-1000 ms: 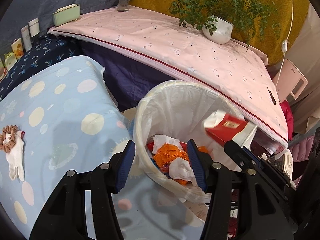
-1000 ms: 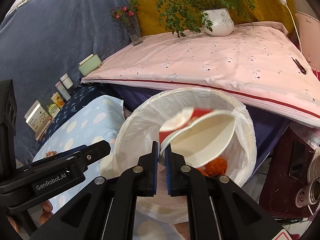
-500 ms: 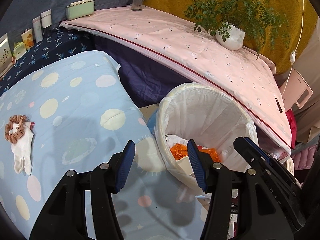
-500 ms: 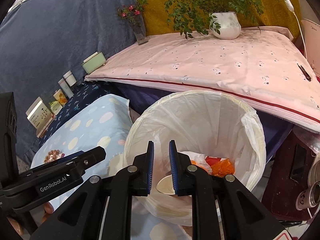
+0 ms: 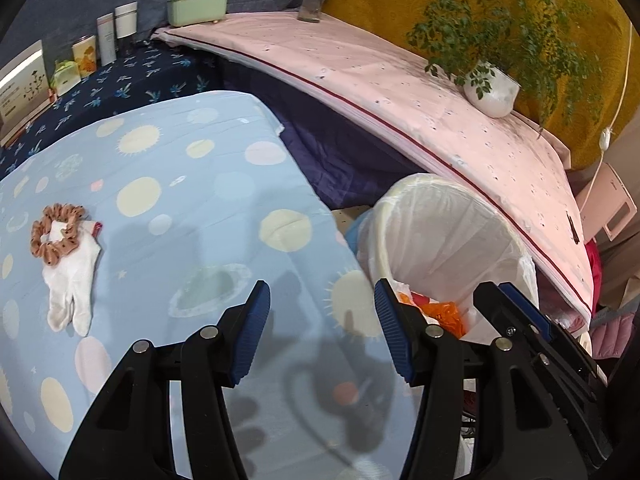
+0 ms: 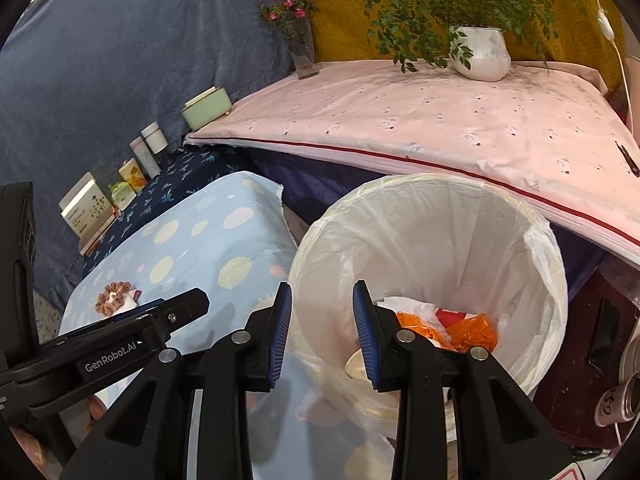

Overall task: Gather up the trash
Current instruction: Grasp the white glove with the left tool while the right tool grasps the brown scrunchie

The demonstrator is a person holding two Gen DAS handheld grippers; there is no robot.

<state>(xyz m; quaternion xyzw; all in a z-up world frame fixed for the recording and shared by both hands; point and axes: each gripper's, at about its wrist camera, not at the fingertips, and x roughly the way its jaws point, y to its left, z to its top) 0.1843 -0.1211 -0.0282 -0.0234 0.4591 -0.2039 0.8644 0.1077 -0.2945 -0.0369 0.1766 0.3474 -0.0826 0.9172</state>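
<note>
While both jaws gape empty, lined bin point(image 6: 432, 240) holds orange wrappers point(image 6: 472, 330).

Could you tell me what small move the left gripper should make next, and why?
Probably swing the left gripper left toward the white sock and scrunchie on the blue sheet: both grippers are open and empty, and the bin already holds trash.

Brown scrunchie point(image 5: 57, 232), white sock point(image 5: 72, 284); potted plant point(image 6: 480, 54), flower vase point(image 6: 302, 52)
</note>
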